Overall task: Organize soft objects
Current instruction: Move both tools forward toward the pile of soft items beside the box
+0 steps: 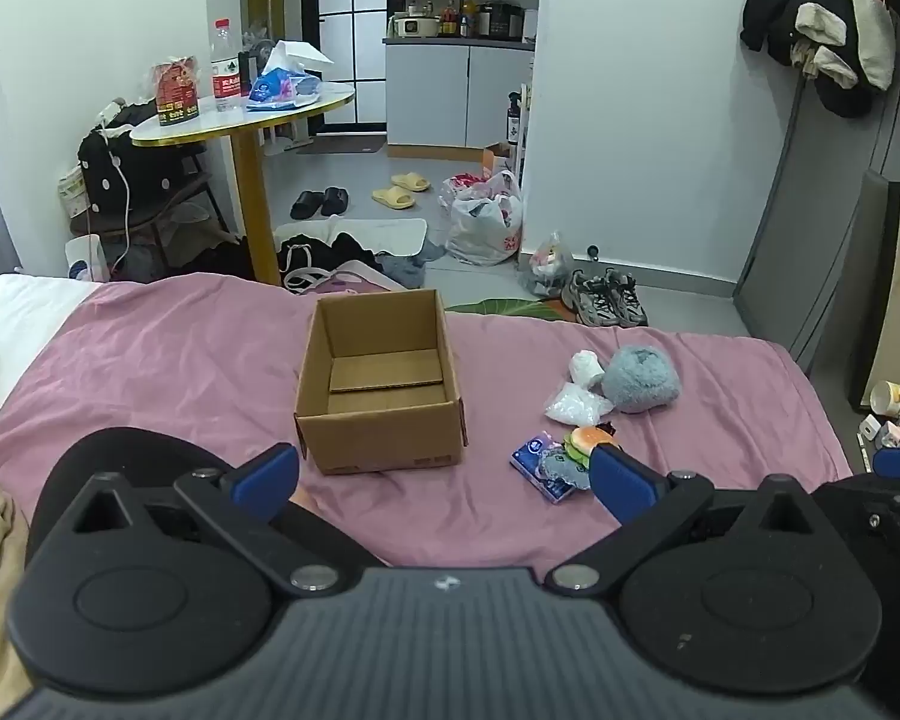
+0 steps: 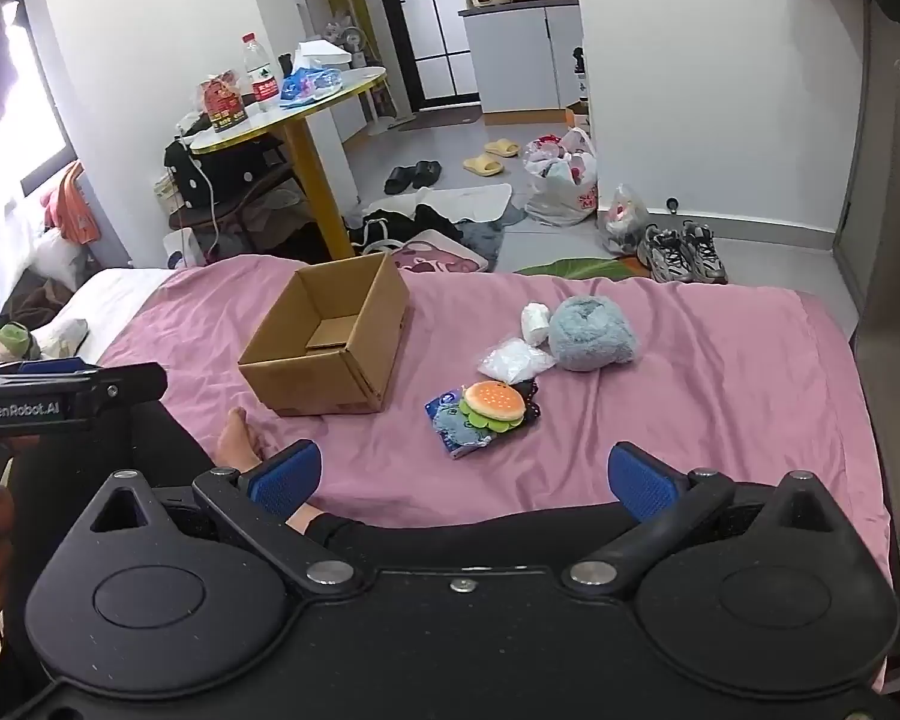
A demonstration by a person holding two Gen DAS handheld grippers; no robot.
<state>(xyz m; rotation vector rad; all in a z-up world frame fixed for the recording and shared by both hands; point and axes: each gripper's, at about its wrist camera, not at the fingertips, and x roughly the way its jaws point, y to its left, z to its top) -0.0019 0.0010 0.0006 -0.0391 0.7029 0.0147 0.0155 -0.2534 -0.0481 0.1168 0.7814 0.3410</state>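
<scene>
Showing only rightward — foot (image 2: 240, 438) (bare)

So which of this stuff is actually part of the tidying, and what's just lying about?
Part of the job:
box, open, nothing in it
grey plush
burger toy
tissue pack
white bag
white roll

Just lying about:
round table with bottle
slippers
sneakers
plastic bags

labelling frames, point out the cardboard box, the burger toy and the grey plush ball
cardboard box (image 2: 330, 387), right wrist view, front wall
burger toy (image 2: 493, 399), right wrist view, top bun
grey plush ball (image 2: 591, 333), right wrist view, fuzzy middle
</scene>
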